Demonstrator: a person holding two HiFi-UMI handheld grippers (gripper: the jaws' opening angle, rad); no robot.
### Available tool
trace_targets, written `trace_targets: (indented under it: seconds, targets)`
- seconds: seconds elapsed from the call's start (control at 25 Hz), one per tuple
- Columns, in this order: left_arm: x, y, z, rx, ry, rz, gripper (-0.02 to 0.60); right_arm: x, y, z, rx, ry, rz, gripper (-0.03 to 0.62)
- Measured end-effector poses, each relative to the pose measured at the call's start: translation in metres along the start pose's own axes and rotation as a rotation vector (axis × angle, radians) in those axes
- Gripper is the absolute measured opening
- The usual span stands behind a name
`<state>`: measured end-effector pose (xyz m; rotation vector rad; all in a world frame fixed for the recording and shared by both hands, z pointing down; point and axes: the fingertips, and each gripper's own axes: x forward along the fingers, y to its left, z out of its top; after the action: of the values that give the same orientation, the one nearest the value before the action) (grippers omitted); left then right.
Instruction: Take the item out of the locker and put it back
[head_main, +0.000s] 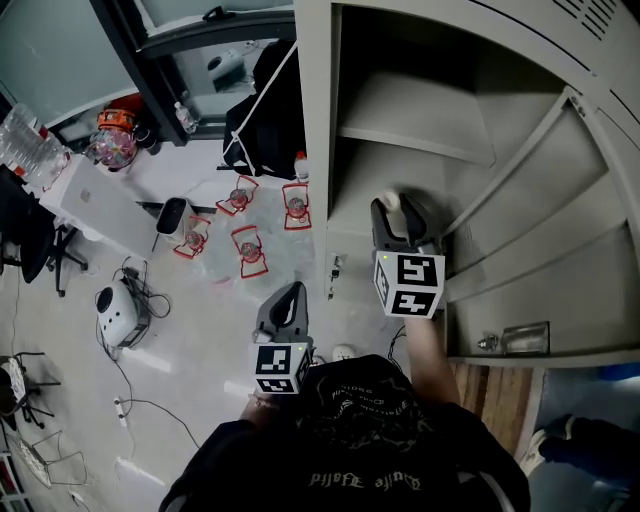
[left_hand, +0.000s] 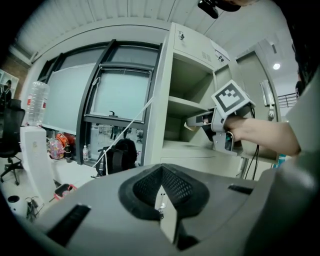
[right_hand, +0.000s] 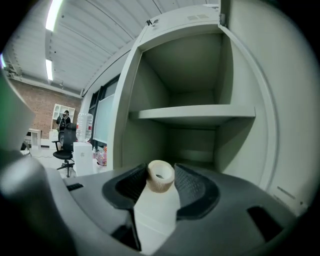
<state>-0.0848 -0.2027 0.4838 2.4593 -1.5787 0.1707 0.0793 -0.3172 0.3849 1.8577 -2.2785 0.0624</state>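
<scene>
My right gripper (head_main: 397, 215) is at the open front of the locker (head_main: 316, 150). Its fingers (right_hand: 192, 184) are closed on a small beige roll (right_hand: 160, 176), which is in front of the compartment under the locker's shelf (right_hand: 195, 114). My left gripper (left_hand: 161, 192) is outside the locker, lower and to its left, with its fingers closed together and nothing between them.

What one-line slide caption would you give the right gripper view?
Right claw grips a white bottle in front of the open locker, level with its middle shelf.
</scene>
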Motion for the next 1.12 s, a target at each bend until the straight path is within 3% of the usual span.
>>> trace_targets:
  seconds: [0.32,1.12]
  targets:
    - [-0.011,0.024,-0.008,-0.022,0.024,0.074,0.006,0.042,-0.012,0.003,0.011,0.07,-0.012,0.176]
    - [-0.007,0.039,0.001,-0.002,0.02,0.098,0.006,0.122,-0.02,-0.059,-0.051,0.437,-0.01,0.179]
